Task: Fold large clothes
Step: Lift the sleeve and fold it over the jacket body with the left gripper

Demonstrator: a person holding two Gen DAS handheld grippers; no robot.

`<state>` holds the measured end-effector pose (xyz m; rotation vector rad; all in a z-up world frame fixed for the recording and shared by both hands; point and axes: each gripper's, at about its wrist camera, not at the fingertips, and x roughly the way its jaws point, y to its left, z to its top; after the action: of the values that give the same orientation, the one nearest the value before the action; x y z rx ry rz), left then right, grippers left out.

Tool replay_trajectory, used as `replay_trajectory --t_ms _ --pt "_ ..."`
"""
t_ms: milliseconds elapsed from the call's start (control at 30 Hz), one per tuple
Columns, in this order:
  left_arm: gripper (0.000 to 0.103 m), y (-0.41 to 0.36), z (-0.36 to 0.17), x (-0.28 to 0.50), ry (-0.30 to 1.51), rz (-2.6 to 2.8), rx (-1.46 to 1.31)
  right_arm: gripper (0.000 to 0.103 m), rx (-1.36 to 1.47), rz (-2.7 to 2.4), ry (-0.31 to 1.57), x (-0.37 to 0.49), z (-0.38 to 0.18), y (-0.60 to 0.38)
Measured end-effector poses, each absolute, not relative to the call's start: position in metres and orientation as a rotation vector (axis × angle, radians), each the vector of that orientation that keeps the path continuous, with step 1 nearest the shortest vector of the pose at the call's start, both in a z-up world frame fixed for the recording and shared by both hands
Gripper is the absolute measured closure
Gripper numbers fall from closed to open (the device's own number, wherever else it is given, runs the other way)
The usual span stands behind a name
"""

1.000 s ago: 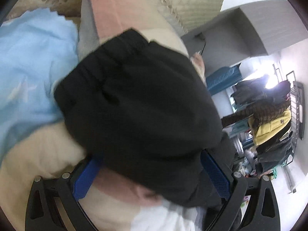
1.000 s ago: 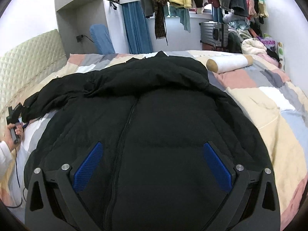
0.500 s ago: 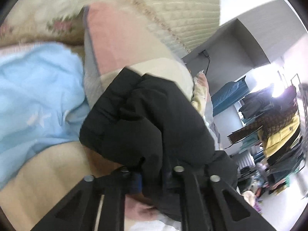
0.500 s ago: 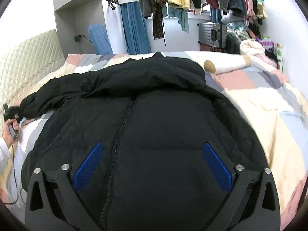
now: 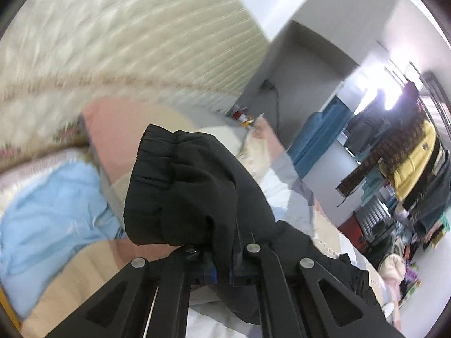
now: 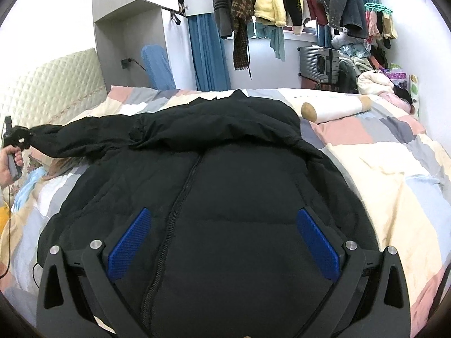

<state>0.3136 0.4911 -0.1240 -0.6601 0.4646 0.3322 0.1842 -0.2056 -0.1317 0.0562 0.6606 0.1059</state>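
Note:
A large black puffer jacket (image 6: 225, 186) lies spread front-up on the patchwork bed (image 6: 394, 169), zipper down its middle. My right gripper (image 6: 222, 242) hovers over the jacket's lower front, open and empty. My left gripper (image 5: 222, 270) is shut on the cuff end of the jacket's sleeve (image 5: 183, 186) and holds it lifted above the bed. In the right wrist view the left gripper (image 6: 17, 138) shows at the far left, with the sleeve (image 6: 84, 135) stretched out toward it.
A quilted cream headboard (image 6: 53, 84) stands on the left. A light blue cloth (image 5: 48, 205) lies near the pillows. A white bolster (image 6: 332, 109) lies at the back right of the bed. Hanging clothes (image 6: 282, 0) and a suitcase (image 6: 318, 64) stand behind.
My left gripper has closed on the sleeve cuff and lifted it up and outward, pulling the sleeve straight. My right gripper has stayed open over the jacket, rising slightly.

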Motion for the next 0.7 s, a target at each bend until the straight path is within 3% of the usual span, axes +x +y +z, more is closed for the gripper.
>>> replay_trajectory --t_ms 400,700 --pt "0.099 0.349 0.013 0.317 0.361 0.228 -0.434 0.0 0.118 0.197 0.574 0.163 -0.11 -0.241" --pt "0.099 0.204 0.071 0.332 0.343 0.087 -0.26 0.0 0.084 0.149 0.514 0.164 -0.098 -0.293"
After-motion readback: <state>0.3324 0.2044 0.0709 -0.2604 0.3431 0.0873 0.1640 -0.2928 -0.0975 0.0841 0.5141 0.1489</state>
